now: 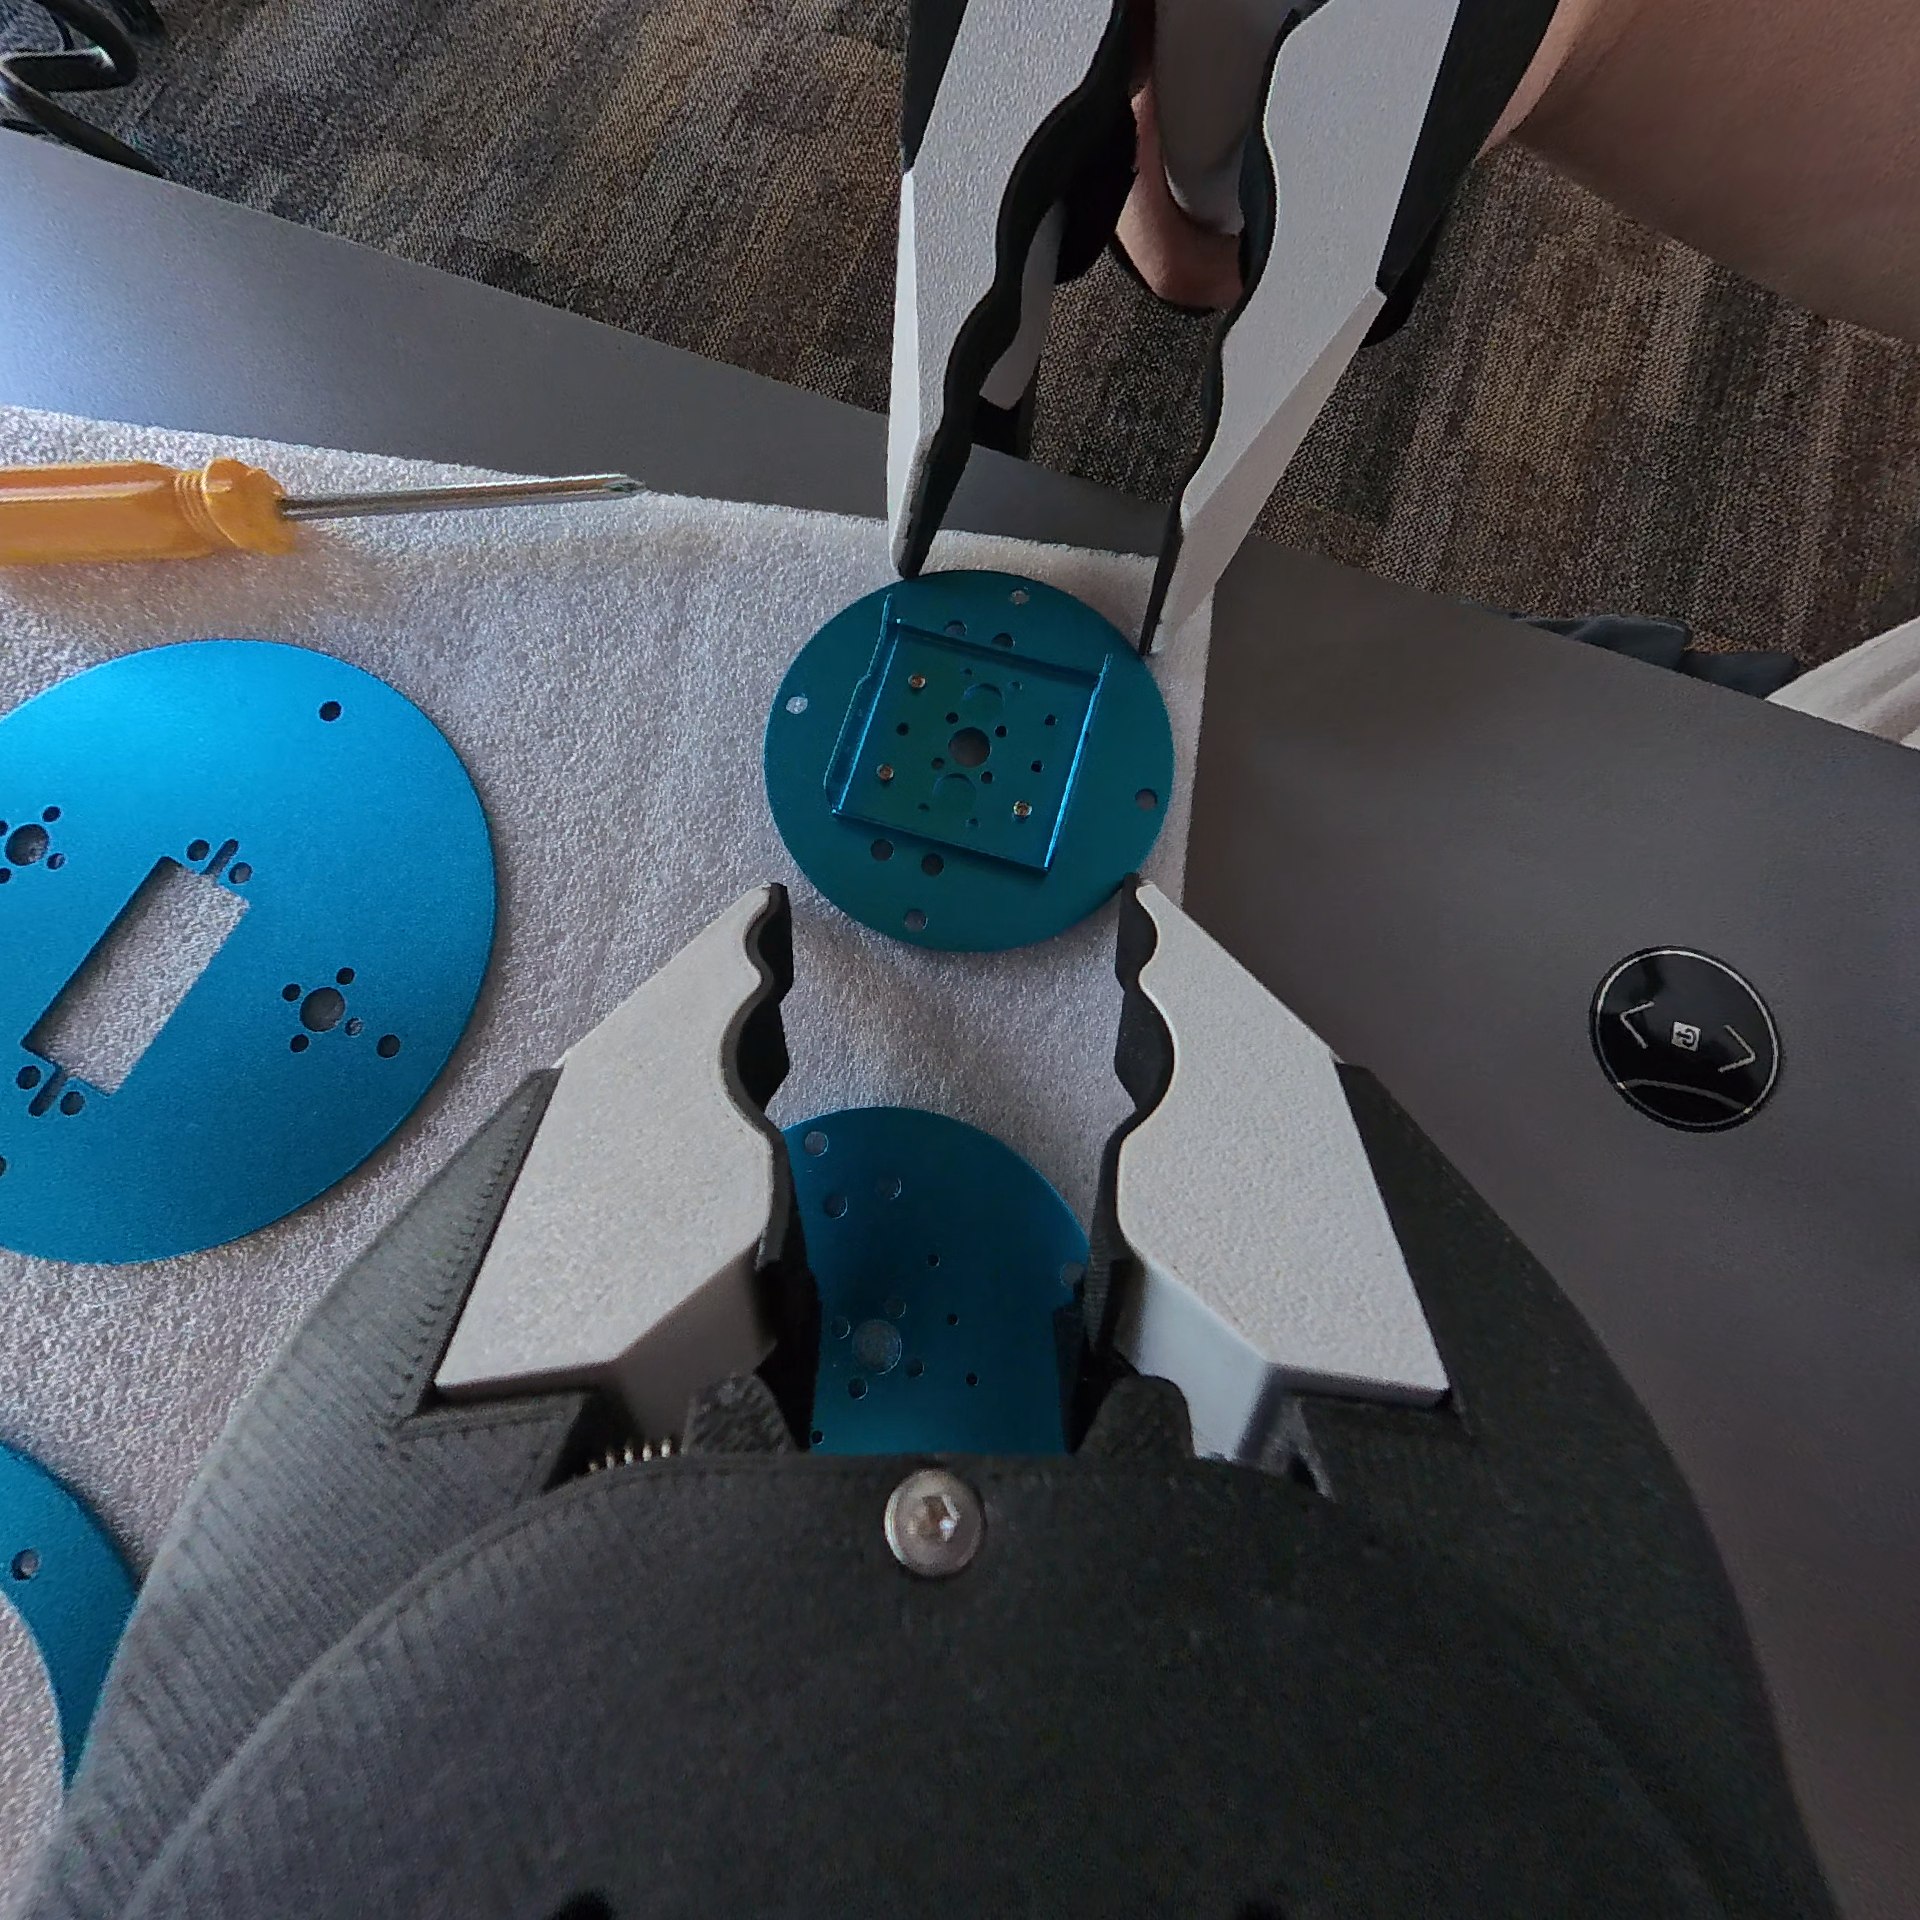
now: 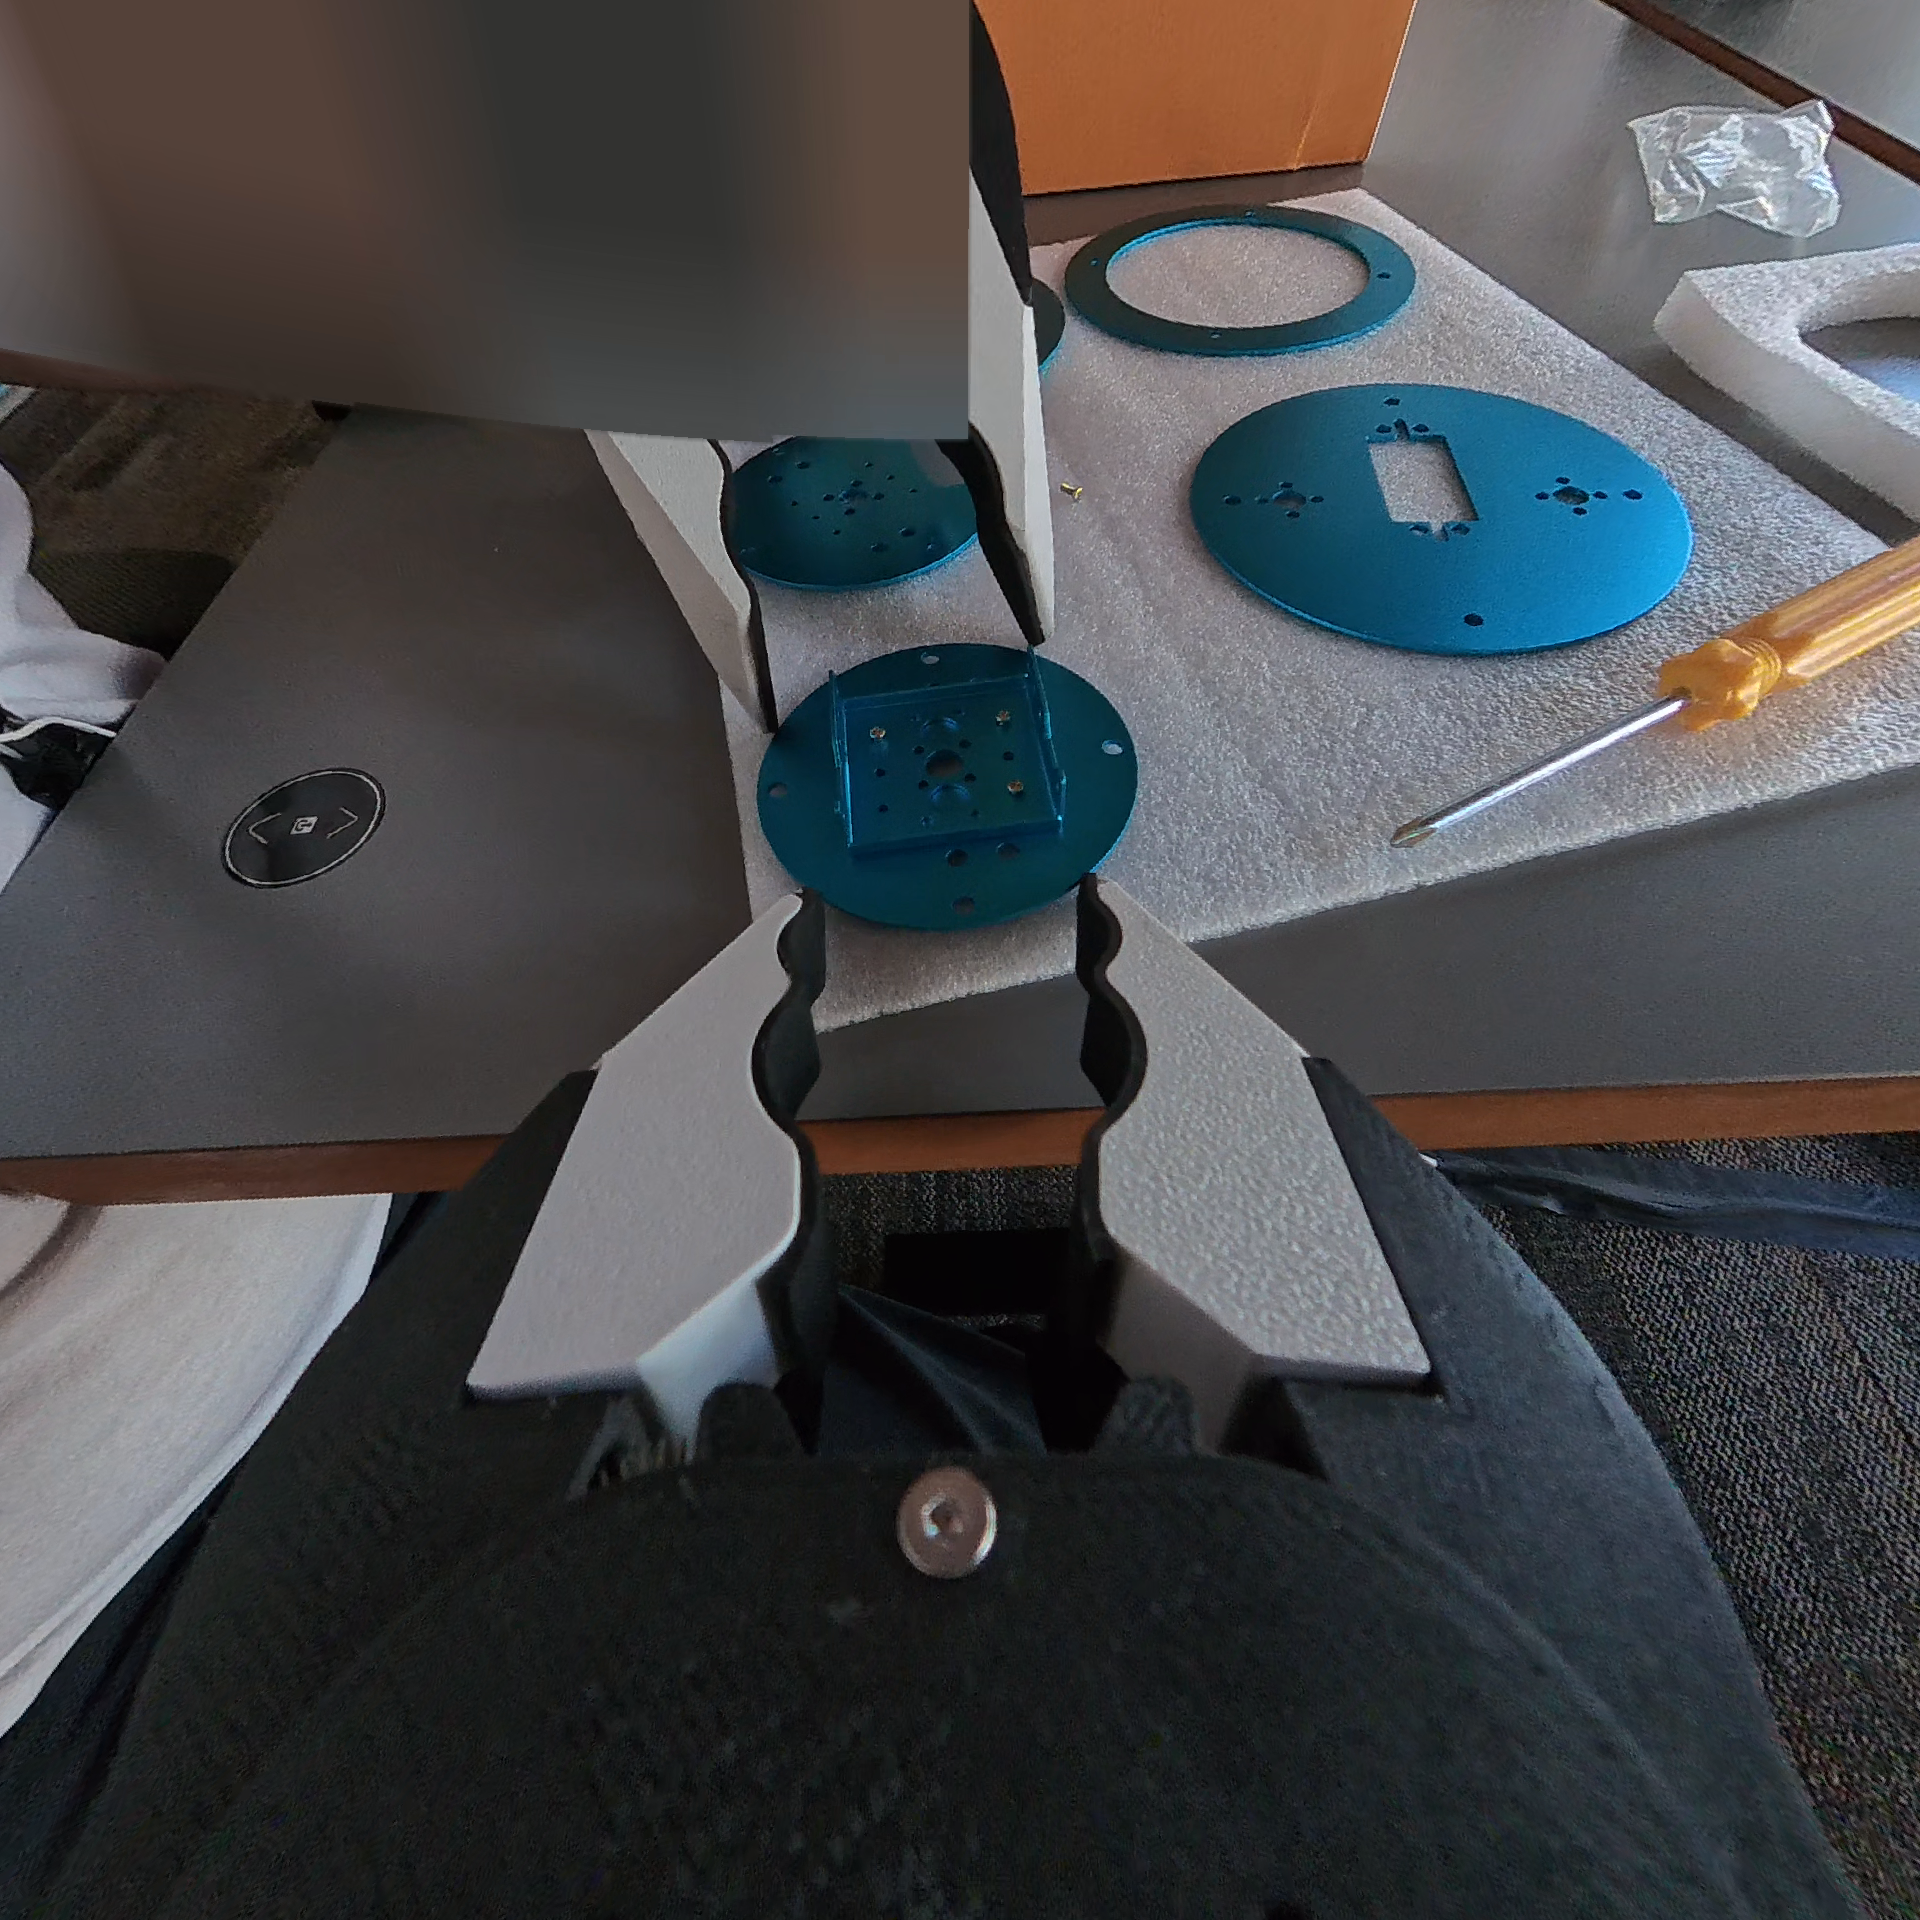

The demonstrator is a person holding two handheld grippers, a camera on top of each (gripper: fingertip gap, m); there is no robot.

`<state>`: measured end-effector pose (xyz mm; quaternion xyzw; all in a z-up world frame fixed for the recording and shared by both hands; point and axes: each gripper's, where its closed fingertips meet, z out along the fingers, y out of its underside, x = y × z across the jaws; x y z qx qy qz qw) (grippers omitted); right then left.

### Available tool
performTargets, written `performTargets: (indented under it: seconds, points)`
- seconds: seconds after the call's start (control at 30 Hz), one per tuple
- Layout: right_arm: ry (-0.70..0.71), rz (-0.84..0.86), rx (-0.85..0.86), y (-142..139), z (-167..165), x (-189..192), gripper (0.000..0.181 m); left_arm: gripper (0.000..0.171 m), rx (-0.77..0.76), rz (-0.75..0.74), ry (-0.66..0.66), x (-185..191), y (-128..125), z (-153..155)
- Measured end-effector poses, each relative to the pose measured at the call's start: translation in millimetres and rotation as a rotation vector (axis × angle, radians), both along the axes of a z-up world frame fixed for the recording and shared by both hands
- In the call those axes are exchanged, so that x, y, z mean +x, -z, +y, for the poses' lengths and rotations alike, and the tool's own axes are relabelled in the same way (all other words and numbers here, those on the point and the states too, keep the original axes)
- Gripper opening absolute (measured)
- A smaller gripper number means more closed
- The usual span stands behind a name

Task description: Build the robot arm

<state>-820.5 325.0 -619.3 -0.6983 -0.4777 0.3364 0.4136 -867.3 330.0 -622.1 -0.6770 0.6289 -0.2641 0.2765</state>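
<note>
A small blue disc with a square bracket screwed on top (image 1: 966, 758) lies near the corner of a white foam sheet (image 1: 582, 665); it also shows in the right wrist view (image 2: 945, 790). My left gripper (image 1: 954, 894) is open and empty, its tips just short of the disc's near rim. My right gripper (image 1: 1029, 608) comes down from the opposite side, open and empty, tips at the far rim. In the right wrist view my right gripper (image 2: 945, 894) faces the disc and my left gripper (image 2: 902, 673) stands behind it. A second small blue disc (image 1: 935, 1278) lies under my left gripper.
A large blue disc with a rectangular cutout (image 2: 1439, 520), a blue ring (image 2: 1236, 281) and an orange-handled screwdriver (image 2: 1714, 686) lie on the foam. A tiny screw (image 2: 1070, 488) lies loose. The grey desk has a round black control (image 2: 303, 826). A cardboard box (image 2: 1195, 83) stands behind.
</note>
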Motion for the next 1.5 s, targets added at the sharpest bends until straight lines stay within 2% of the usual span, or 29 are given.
performTargets:
  seconds: [1.27, 1.37, 1.5]
  points:
    - [0.001, 0.038, -0.009, -1, -1, 0, 0.049, 0.062, -0.023, -0.028, -0.011, 0, -1, -1]
    - [0.010, 0.075, 0.002, -8, -1, 3, 0.056, 0.067, -0.057, -0.061, -0.035, -2, -9, -1]
    - [0.089, 0.212, 0.031, -41, 7, 17, 0.052, 0.064, -0.101, -0.191, -0.138, -20, -44, 10]
